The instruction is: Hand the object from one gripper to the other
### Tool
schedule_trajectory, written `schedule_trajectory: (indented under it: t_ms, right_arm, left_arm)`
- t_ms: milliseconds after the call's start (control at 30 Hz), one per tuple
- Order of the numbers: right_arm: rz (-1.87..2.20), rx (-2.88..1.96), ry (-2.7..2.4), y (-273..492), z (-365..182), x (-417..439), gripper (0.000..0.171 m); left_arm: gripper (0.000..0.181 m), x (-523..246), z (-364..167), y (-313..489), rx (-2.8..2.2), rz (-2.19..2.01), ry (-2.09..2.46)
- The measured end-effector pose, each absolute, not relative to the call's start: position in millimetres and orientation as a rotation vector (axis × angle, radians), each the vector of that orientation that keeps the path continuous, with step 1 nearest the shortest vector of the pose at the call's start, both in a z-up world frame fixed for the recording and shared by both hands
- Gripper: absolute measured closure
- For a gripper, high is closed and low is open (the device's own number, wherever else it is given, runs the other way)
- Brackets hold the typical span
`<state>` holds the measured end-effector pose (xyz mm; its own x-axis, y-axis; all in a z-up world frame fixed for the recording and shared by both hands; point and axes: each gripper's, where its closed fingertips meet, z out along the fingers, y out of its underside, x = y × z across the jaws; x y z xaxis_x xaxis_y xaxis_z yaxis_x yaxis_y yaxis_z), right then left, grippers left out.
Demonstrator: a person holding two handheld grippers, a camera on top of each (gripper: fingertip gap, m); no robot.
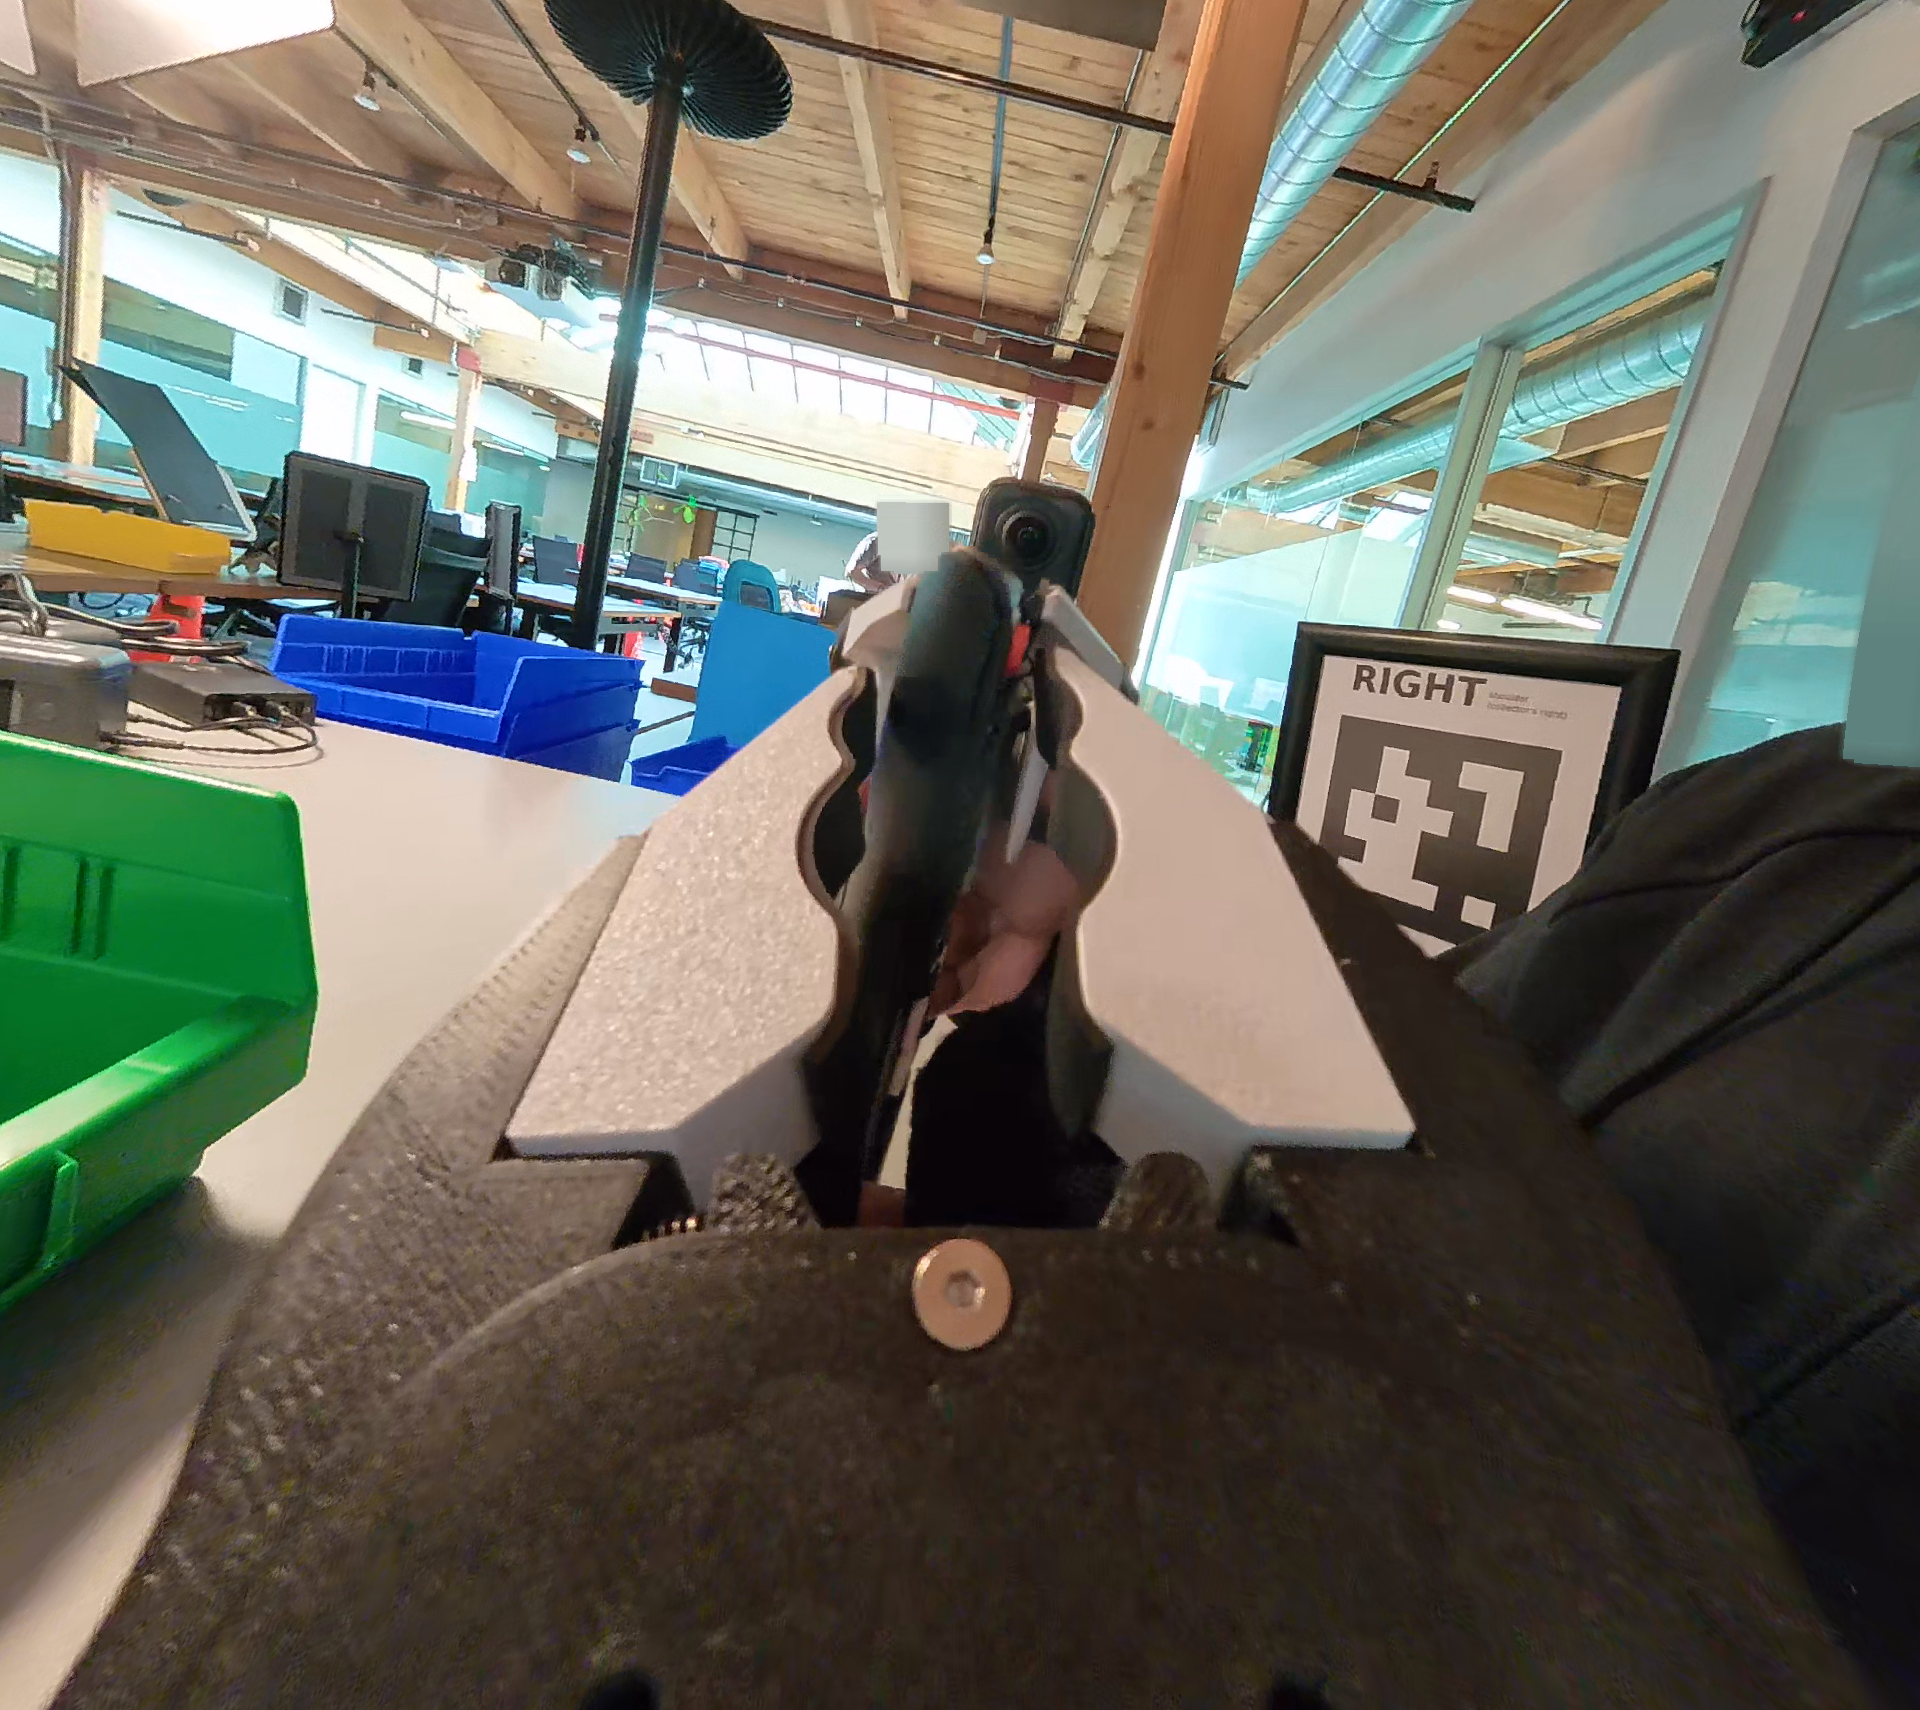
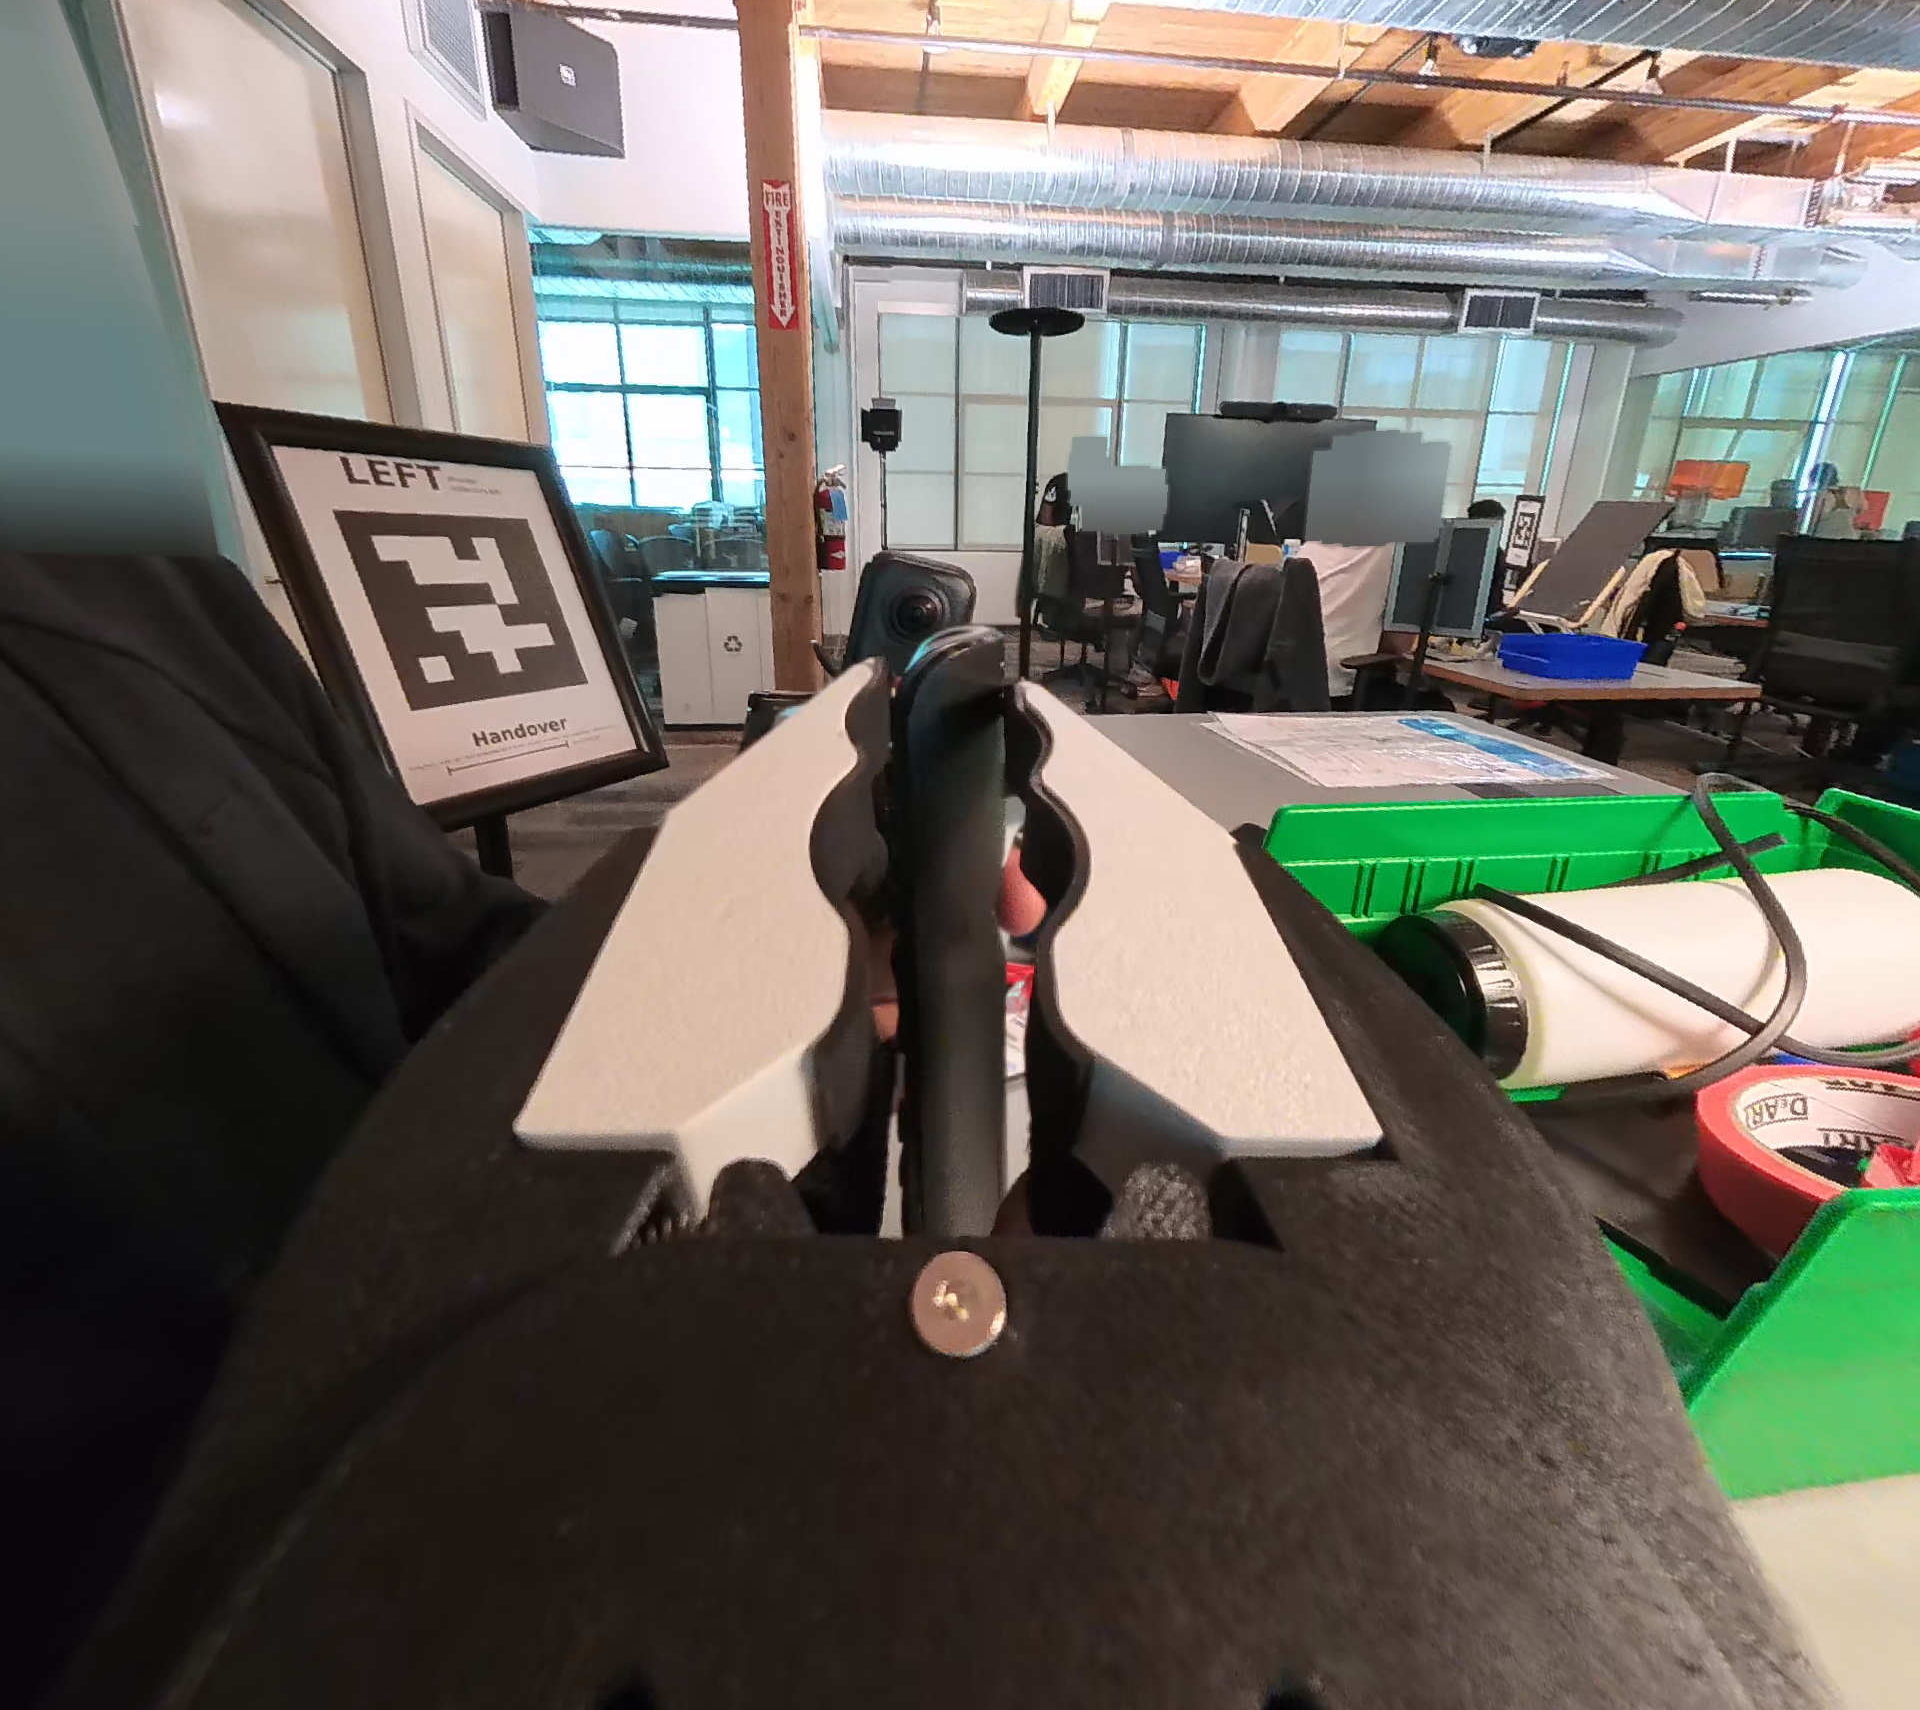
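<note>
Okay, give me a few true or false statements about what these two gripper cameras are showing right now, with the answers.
1. A black elongated tool sits between the fingers of the right gripper. True.
2. The white cylindrical bottle stands upright on the table. False: it lies on its side in the green plastic bin.
3. A red tape roll lies close to that bottle. True.
4. The plastic bins at the far side of the table in the left wrist view are red. False: those blue plastic bins are blue.
</note>
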<state>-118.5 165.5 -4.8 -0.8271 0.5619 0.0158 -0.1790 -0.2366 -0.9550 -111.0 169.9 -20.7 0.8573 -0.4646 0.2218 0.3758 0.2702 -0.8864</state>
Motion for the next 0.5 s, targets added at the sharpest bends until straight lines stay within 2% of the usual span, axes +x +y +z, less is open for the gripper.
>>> schedule_trajectory:
  t_ms: [133,333,500]
  right_arm:
    - [2.112,-0.459,-1.558,164.3,-5.3,-118.0,0.148]
    - [2.1,-0.483,-1.588,165.1,-12.3,-121.5,0.14]
    - [2.06,-0.476,-1.638,163.0,-17.9,-121.1,0.14]
  left_arm:
    - [0.157,-110.0,-22.3,170.0,-1.182,-0.528,0.113]
    - [0.159,-115.1,-18.1,166.6,-1.158,-0.45,0.113]
    - [0.159,-116.5,-15.0,163.2,-1.134,-0.454,0.111]
